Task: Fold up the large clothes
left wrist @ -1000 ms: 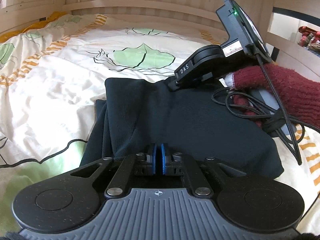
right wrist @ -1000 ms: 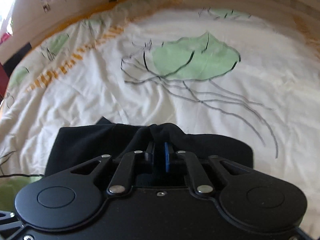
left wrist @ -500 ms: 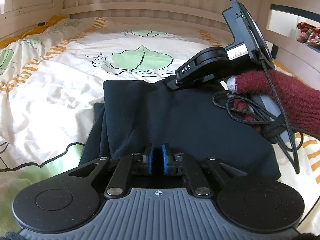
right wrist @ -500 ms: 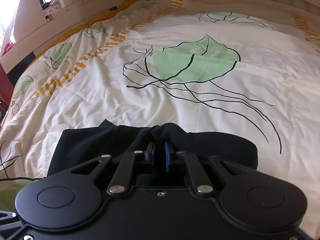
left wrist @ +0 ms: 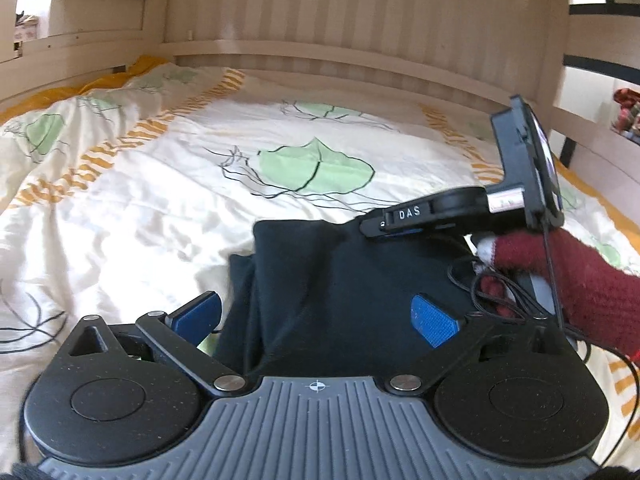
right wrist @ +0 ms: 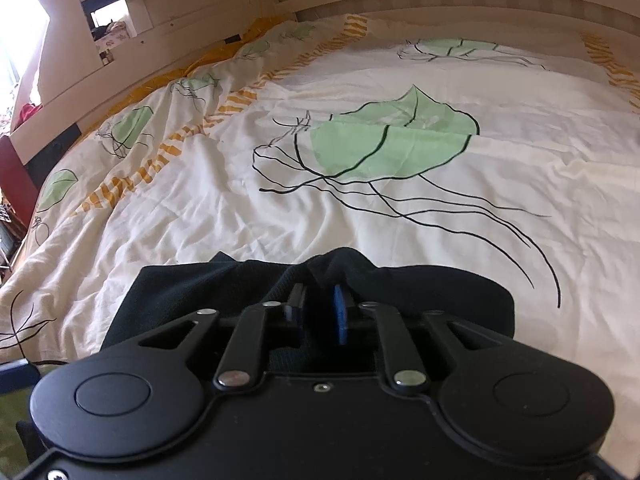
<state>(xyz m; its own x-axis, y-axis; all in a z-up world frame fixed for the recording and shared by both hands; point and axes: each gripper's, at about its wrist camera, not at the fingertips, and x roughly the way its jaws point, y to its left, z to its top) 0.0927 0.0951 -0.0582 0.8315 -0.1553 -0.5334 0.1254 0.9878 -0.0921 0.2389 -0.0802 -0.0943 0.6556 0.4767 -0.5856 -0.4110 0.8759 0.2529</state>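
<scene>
A black garment (left wrist: 344, 288) lies folded into a thick rectangle on the bed. My left gripper (left wrist: 316, 316) is open wide, its blue pads (left wrist: 434, 325) spread above the garment's near edge, holding nothing. My right gripper (right wrist: 318, 308) is shut on a pinch of the garment's far edge (right wrist: 340, 268). It also shows in the left wrist view (left wrist: 404, 220), held by a hand in a dark red glove (left wrist: 568, 280), at the garment's far right corner.
The white duvet (right wrist: 400, 208) with green leaf prints and orange stripes covers the bed. A wooden slatted headboard (left wrist: 360, 40) and side rails surround it. Black cables (left wrist: 504, 300) trail from the right gripper over the garment.
My left gripper has opened and let go of the garment's near edge. The right gripper stays shut on the far edge and has hardly moved.
</scene>
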